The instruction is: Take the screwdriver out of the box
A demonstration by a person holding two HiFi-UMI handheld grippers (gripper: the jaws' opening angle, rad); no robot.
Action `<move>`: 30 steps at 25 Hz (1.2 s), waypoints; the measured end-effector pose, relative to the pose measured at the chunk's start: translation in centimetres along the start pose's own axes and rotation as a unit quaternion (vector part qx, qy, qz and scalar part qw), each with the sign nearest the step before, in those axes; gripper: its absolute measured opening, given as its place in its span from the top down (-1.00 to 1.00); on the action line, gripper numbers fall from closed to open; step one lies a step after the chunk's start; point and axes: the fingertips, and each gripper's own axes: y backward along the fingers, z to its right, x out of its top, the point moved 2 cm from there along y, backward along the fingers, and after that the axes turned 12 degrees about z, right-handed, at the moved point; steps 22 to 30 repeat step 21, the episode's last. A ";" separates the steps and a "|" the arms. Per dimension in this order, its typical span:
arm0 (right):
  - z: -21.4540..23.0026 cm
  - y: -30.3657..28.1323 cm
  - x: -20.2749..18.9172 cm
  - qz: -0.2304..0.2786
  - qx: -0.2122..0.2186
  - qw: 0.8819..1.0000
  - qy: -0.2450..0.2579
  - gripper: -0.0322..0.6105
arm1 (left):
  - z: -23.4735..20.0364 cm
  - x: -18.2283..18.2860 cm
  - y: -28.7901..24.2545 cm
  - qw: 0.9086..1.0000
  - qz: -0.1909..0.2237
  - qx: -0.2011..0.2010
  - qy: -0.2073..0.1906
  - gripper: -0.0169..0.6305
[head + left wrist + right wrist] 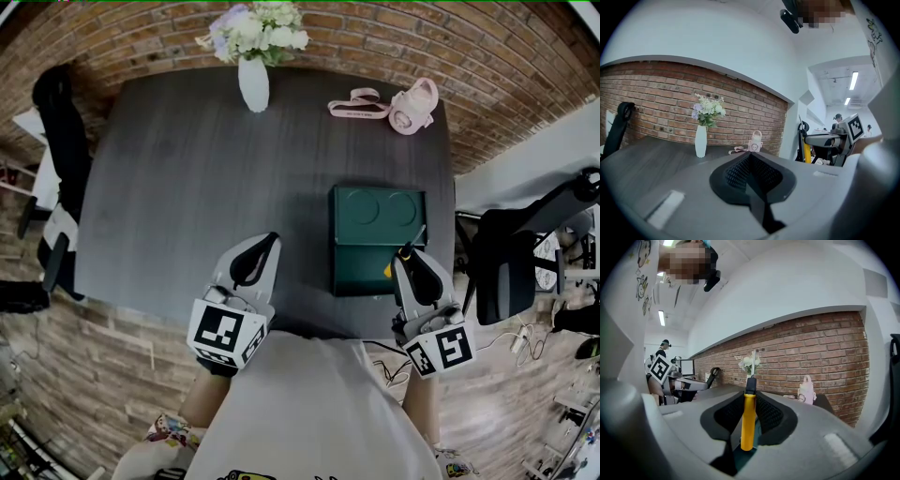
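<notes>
At the lower right of the head view, the right gripper point(409, 258) hovers by the near right corner of a dark green box point(375, 239), which lies on the right half of the dark worktop point(187, 187). The right gripper view shows its jaws closed on the screwdriver point(748, 420). The black ribbed pads press on either side of the yellow handle. The tool stands upright in that frame, with a black collar above the yellow part and a thin metal shaft rising from it towards the brick wall point(811, 348). A patch of green from the box shows just under the handle's lower end. Whether the tool touches the box there cannot be told.

In the lower centre of the head view, left of the box and apart from it, is the left gripper point(265, 246), above the near edge of the worktop. In the left gripper view its jaws are shut, pad against pad, with nothing between them.

Near the top edge of the head view, at the far side of the worktop, a white vase point(253, 84) stands upright holding pale flowers point(258, 28). To its right, in the upper right of the frame, a small pink bottle point(414, 105) lies beside a pink strap point(356, 103). A black chair point(511, 262) stands at the right edge, off the worktop.
</notes>
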 end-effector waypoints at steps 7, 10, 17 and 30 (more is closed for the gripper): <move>0.1 -0.1 -0.1 -0.002 -0.001 1.000 -0.002 0.65 | -0.1 -0.1 0.0 1.000 0.000 0.001 -0.003 0.94; 0.1 -0.2 -0.2 -0.004 -0.001 1.000 -0.002 0.65 | -0.2 -0.2 0.0 1.000 0.000 0.002 -0.001 0.94; 0.3 -0.3 -0.4 -0.007 0.000 1.000 -0.003 0.65 | -0.2 0.1 -0.3 1.000 -0.003 0.002 -0.002 0.94; 0.4 -0.5 -0.5 -0.008 0.001 1.000 -0.003 0.65 | -0.4 0.2 -0.4 1.000 -0.003 0.003 -0.002 0.94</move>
